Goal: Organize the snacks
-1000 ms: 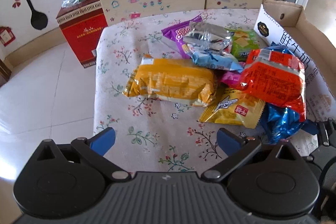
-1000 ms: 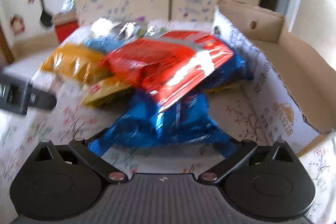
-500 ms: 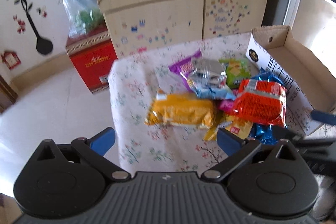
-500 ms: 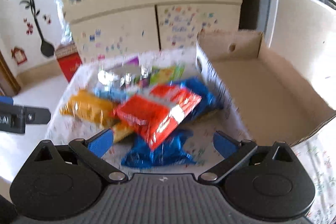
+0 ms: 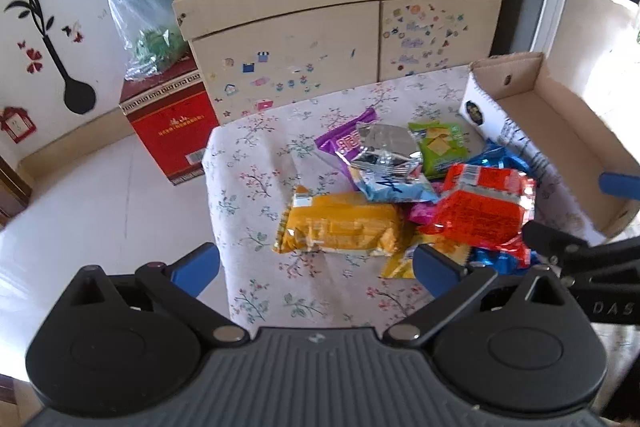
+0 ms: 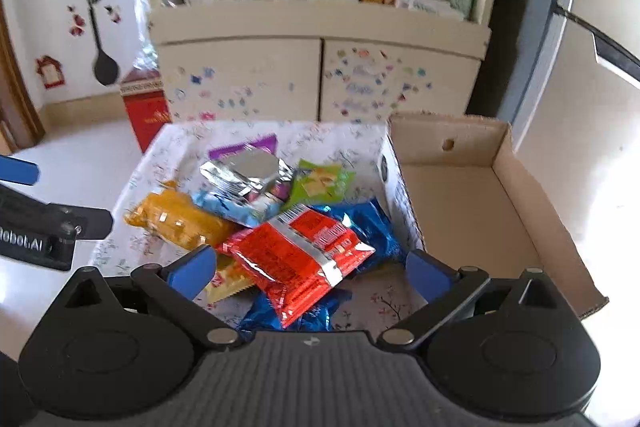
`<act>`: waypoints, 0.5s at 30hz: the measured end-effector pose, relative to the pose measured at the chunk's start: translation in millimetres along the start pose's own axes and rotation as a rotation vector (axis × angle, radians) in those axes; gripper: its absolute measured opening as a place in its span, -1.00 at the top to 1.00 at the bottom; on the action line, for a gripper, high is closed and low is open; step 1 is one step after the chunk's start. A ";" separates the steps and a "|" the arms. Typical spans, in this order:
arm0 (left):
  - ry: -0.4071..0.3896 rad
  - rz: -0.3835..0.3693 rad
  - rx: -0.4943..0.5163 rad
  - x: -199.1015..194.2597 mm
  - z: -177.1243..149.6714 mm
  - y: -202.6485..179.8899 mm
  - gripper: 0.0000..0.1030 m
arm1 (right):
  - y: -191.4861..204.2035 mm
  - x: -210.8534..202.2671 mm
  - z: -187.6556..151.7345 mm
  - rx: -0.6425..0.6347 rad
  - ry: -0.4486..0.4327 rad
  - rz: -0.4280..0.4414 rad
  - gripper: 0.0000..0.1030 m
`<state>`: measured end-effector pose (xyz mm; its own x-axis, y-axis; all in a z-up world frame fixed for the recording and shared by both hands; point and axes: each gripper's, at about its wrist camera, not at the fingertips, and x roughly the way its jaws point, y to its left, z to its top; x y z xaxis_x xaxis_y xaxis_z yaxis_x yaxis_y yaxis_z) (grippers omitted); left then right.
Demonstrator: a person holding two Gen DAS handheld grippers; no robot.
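Note:
A pile of snack packets lies on a small floral-cloth table [image 5: 256,187]: a yellow packet [image 5: 340,227], a red packet [image 5: 480,211], a silver one [image 5: 384,147], purple [image 5: 340,143], green [image 5: 440,147] and blue [image 5: 496,159] ones. The red packet [image 6: 300,255] lies on top of blue packets [image 6: 372,227] in the right wrist view. An empty cardboard box [image 6: 472,203] stands right of the pile. My left gripper [image 5: 316,267] is open and empty, held above the table's near edge. My right gripper [image 6: 308,267] is open and empty above the red packet.
A cream cabinet [image 5: 336,39] with stickers and a cluttered shelf stands behind the table. A red carton [image 5: 168,123] with a plastic bag on it sits on the tiled floor at the left. The right gripper's body [image 5: 580,259] shows at the right of the left wrist view.
Both grippers have pulled back and up from the pile, so the whole table, box and cabinet shelf now show. The snacks have not moved.

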<state>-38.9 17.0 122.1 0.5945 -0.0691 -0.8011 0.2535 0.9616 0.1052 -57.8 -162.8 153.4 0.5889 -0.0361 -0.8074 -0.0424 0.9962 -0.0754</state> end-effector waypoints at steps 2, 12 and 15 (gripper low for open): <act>0.008 0.014 0.009 6.8 -2.6 -3.5 -0.98 | 1.0 3.5 -2.9 -0.004 -0.011 -0.020 -1.00; 0.063 0.009 -0.013 25.3 -10.2 -15.6 -0.98 | -3.3 17.9 -8.5 0.052 0.088 -0.056 -1.00; 0.074 0.014 -0.020 29.8 -10.4 -16.8 -0.98 | -4.5 18.2 -9.2 0.056 0.101 -0.065 -1.00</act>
<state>-33.4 1.5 90.3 0.5397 -0.0367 -0.8411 0.2302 0.9674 0.1055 -54.3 -168.6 133.7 0.5045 -0.1060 -0.8569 0.0403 0.9942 -0.0993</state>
